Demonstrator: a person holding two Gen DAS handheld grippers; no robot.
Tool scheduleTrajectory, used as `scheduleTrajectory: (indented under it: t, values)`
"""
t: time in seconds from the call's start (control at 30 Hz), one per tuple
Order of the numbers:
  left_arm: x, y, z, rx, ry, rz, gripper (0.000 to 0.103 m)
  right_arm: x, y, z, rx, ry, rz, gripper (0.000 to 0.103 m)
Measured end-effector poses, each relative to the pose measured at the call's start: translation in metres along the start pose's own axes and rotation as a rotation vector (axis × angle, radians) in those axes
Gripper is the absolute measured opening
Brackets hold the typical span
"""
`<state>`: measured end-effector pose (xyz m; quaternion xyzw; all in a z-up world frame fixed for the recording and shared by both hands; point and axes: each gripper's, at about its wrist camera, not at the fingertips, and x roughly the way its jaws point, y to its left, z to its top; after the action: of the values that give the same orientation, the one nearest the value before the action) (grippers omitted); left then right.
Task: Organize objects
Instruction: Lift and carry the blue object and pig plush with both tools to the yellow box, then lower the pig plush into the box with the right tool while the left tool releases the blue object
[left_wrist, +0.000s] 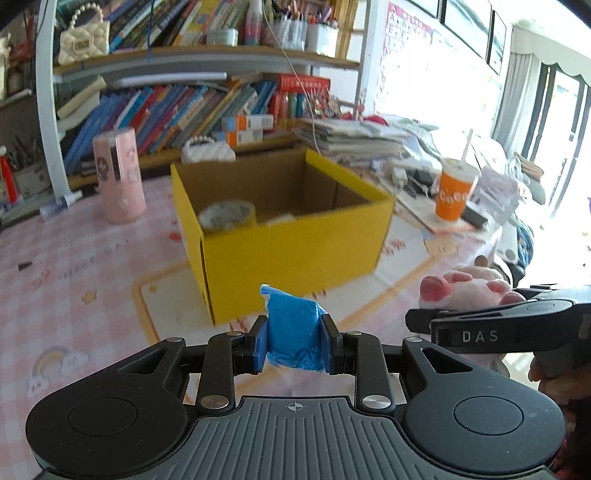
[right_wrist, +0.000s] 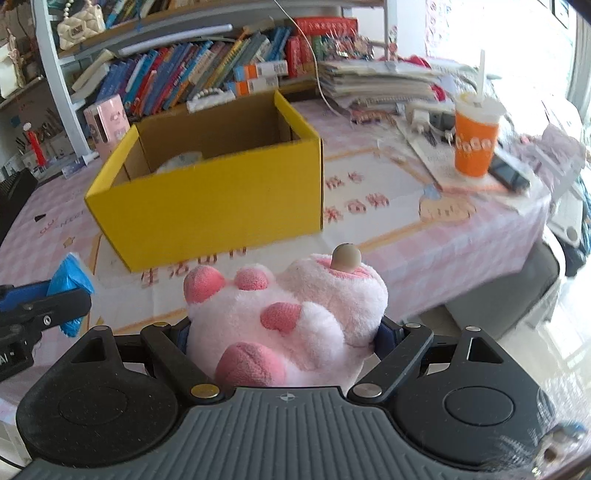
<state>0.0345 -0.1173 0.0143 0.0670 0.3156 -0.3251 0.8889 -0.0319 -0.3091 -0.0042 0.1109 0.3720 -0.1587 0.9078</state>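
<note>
1. Far left of the table (left_wrist: 74, 258), near its back edge, a pink cylinder (left_wrist: 119, 175) stands upright in front of the bookshelf (left_wrist: 166, 107).
2. The left gripper (left_wrist: 294, 341) has its jaws drawn close on a blue plastic bag (left_wrist: 293, 328), held above the table's front edge. The bag looks light, soft and crinkly, probably slippery; a pinch across its bunched middle suits it.
3. The yellow box (left_wrist: 295, 243) sits open at the table's middle, beyond both grippers, with a tape roll (left_wrist: 228, 216) in its left corner.
4. The right gripper (right_wrist: 284, 332) is spread wide around a pink plush toy (right_wrist: 288, 317), gripped at the body. The plush is light and squashy, so it should tolerate a firm squeeze.
5. At the table's right edge, an orange cup (right_wrist: 474, 144) with a straw rests on papers.
6. The tablecloth is pink check; bright windows lie to the right.
</note>
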Motion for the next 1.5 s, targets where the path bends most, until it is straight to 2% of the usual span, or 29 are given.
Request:
scheduleTrajectory:
  t: [0.33, 0.5, 0.7, 0.87, 1.07, 1.33, 1.5]
  values:
    - [0.030, -0.007, 0.062, 0.047, -0.118, 0.104, 0.027, 0.013, -0.006, 0.077, -0.109, -0.212, 0.062, 0.085]
    - [0.058, -0.004, 0.082, 0.046, -0.116, 0.170, 0.027, 0.032, -0.009, 0.120, -0.149, -0.282, 0.104, 0.085]
    - [0.100, 0.000, 0.089, 0.034, -0.052, 0.217, 0.027, 0.060, -0.005, 0.156, -0.198, -0.307, 0.154, 0.086]
    - [0.131, -0.003, 0.088, 0.038, 0.015, 0.236, 0.027, 0.090, 0.008, 0.172, -0.234, -0.265, 0.223, 0.086]
    - [0.151, 0.000, 0.089, 0.012, 0.060, 0.247, 0.027, 0.128, 0.031, 0.180, -0.294, -0.166, 0.292, 0.086]
    - [0.163, 0.004, 0.091, -0.016, 0.094, 0.260, 0.027, 0.186, 0.046, 0.191, -0.281, 0.061, 0.354, 0.086]
    - [0.168, 0.008, 0.091, -0.044, 0.114, 0.260, 0.027, 0.205, 0.048, 0.199, -0.231, 0.188, 0.382, 0.086]
